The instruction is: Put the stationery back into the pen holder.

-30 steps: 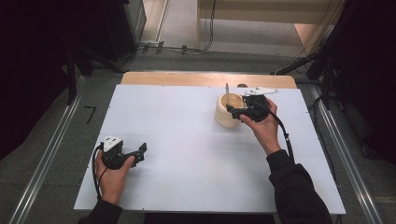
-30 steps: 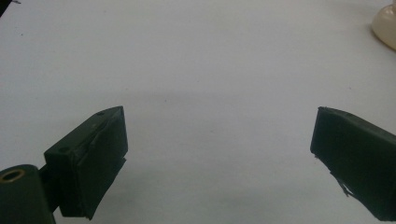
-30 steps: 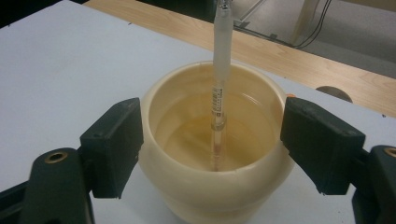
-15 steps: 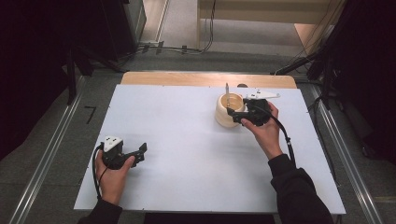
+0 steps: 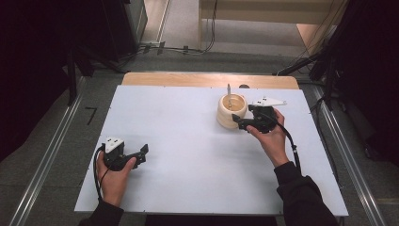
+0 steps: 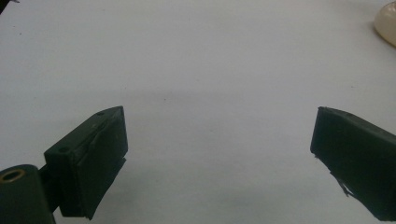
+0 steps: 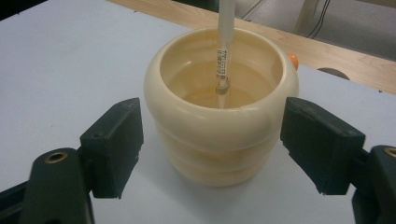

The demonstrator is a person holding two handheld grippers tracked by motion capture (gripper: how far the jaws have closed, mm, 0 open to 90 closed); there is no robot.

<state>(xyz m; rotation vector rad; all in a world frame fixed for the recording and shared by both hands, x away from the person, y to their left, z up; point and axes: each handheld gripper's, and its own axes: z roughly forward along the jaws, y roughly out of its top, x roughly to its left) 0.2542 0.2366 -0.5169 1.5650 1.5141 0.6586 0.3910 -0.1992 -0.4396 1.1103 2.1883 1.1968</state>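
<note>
A cream ribbed pot (image 5: 231,113) stands at the far right of the white table top (image 5: 188,141), with a thin pale stick (image 5: 228,90) standing in it. My right gripper (image 5: 239,122) is at the pot's near right side, jaws open. In the right gripper view the pot (image 7: 219,140) sits between the two spread jaws of that gripper (image 7: 215,140), with a small gap on each side, and the stick (image 7: 223,51) leans against its far inner wall. My left gripper (image 5: 141,154) rests open near the front left; its view (image 6: 219,149) has bare table between the jaws.
A wooden strip (image 5: 188,79) runs along the table's far edge. A small orange thing (image 7: 293,59) peeks from behind the pot, and a dark round spot (image 7: 331,72) lies on the table beyond it. The pot's edge (image 6: 387,23) shows far off in the left gripper view.
My right gripper has drawn slightly nearer to the person, from beside the pot's rim to its near right side. The pot and the left gripper have not moved.
</note>
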